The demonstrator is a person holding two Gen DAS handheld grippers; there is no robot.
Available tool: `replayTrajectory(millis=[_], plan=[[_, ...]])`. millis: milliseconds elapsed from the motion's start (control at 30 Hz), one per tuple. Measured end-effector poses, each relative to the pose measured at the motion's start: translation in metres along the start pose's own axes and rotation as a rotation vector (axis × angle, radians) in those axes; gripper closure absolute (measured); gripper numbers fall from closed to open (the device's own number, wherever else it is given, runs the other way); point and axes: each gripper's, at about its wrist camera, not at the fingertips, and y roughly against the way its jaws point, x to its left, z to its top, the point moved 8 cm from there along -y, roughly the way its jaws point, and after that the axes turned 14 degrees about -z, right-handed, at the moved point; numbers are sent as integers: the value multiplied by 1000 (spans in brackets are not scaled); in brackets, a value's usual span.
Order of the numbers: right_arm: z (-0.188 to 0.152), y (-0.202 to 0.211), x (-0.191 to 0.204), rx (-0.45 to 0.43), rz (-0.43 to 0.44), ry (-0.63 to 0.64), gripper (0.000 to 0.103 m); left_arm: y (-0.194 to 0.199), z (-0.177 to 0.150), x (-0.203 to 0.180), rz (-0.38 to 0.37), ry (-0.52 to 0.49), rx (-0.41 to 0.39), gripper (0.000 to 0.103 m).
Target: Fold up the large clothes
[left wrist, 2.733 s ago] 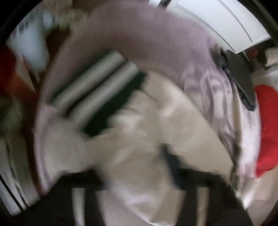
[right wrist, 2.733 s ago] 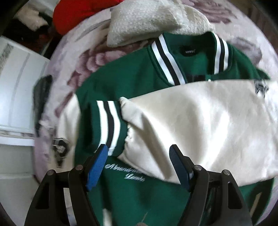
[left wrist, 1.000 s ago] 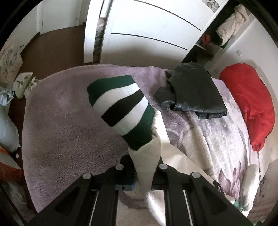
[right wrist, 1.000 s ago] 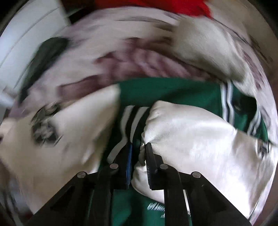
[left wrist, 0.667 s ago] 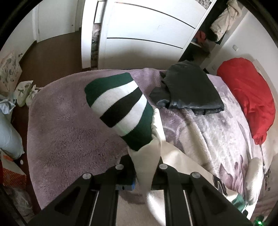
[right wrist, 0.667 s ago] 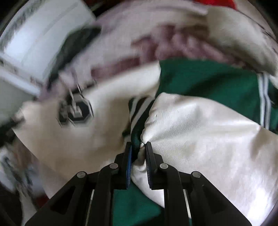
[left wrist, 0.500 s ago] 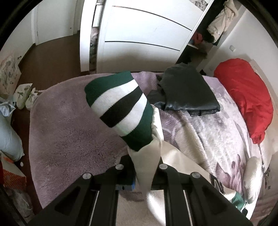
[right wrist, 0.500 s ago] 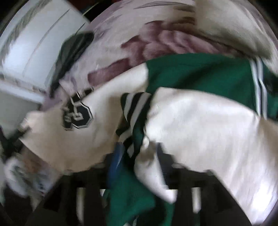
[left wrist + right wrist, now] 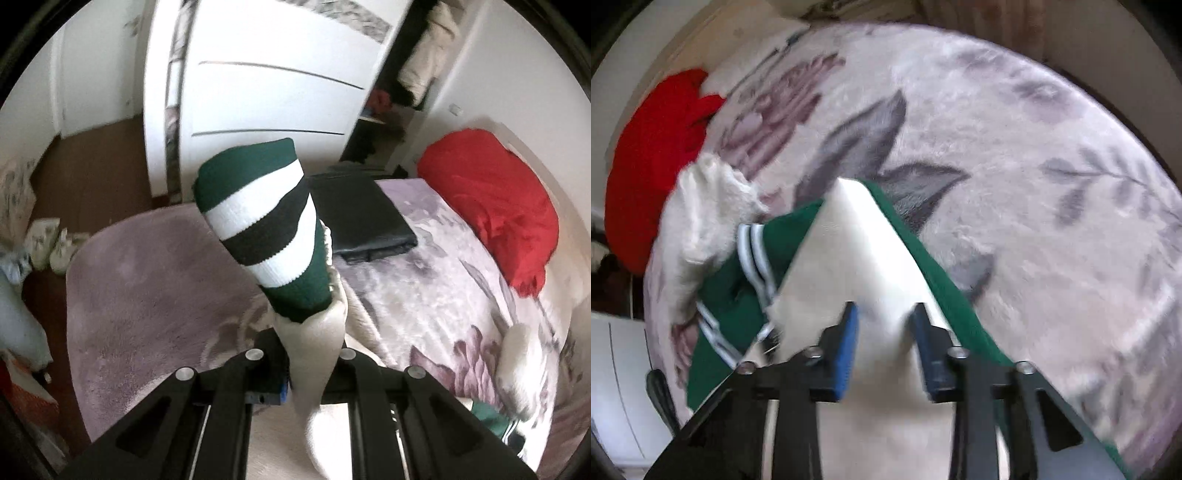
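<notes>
- The left gripper (image 9: 312, 363) was clamped on the cream sleeve (image 9: 314, 354) of a green and cream varsity jacket, the fabric pinched tight between its black jaws.
- Above the jaws the sleeve's ribbed cuff (image 9: 264, 229), banded in dark green, white and black, stood up and leaned a little to the left.
- Behind the cuff lay a pale lilac plush blanket with a floral print (image 9: 155, 280), which covered the bed.
- On that blanket sat a folded black leather-like garment (image 9: 362, 218), and further right a crumpled red garment (image 9: 495, 210).
- A white wardrobe door (image 9: 266, 88) stood beyond the bed, with brown floor (image 9: 92, 170) to its left.
- The right gripper (image 9: 884, 343) had its blue-padded fingers (image 9: 846, 343) parted, with a cream panel of the green and cream jacket (image 9: 849, 266) lying between them (contact with the pads could not be judged through the blur).
- The jacket's green body and white-striped collar (image 9: 753, 258) spread to the left over the blanket, touching a fluffy cream knitted garment (image 9: 701, 214).
</notes>
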Motion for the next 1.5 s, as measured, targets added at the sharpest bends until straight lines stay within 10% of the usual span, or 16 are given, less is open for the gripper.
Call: replayTrajectory(millis=[200, 267, 333, 467, 667, 833, 1067, 1333, 1433, 1467, 1500], plan=[[-11, -24, 11, 35, -25, 130, 74, 23, 2, -71, -4, -162, -49, 99], [-12, -8, 2, 77, 63, 111, 64, 35, 1, -104, -25, -234, -75, 99], [-15, 5, -9, 106, 100, 94, 33, 46, -3, -141, -53, -308, -100, 99], [-30, 33, -27, 149, 146, 120, 29, 66, -34, -236, -146, -486, -119, 100], [-40, 52, -45, 178, 176, 122, 19, 71, -150, -389, -346, -721, 10, 100], [-33, 62, -75, 179, 186, 89, 19, 50, -299, -484, -522, -807, 269, 100], [-29, 54, -151, 212, 145, -8, 19, -11, -478, -501, -484, -893, 578, 100], [-23, 58, -181, 261, 155, 61, 19, -21, -498, -470, -344, -877, 717, 94], [-15, 70, -165, 280, 233, 69, 19, -6, -467, -451, -357, -726, 755, 52], [-11, 75, -152, 294, 277, 67, 19, -1, -457, -445, -362, -675, 762, 10], [-7, 77, -142, 304, 307, 70, 16, 3, -452, -437, -370, -644, 763, 0]])
